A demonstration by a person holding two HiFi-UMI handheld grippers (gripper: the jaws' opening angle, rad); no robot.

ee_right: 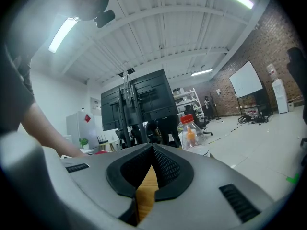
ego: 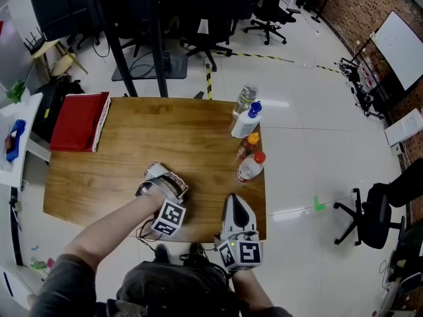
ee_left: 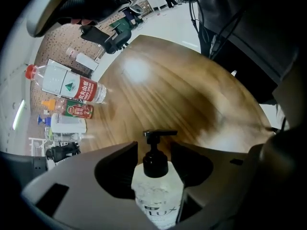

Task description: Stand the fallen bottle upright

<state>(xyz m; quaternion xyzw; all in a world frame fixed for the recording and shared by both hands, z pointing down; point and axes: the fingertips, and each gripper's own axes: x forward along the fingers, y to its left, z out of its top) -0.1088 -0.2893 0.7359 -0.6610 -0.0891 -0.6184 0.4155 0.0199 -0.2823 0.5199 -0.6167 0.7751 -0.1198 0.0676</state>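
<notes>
The pump bottle (ee_left: 157, 195) lies on its side near the middle of the wooden table's (ego: 165, 131) front edge, black pump head pointing away. The left gripper (ee_left: 153, 145) is clamped on its clear body, 1 jaw on each side, just below the neck. Judging by the thin plastic, it is light, smooth and likely slippery, and squashes if squeezed hard; the stiffer shoulder is the safest hold, never the pump. The right gripper (ee_right: 151, 150) rests closed and empty at the front right corner
</notes>
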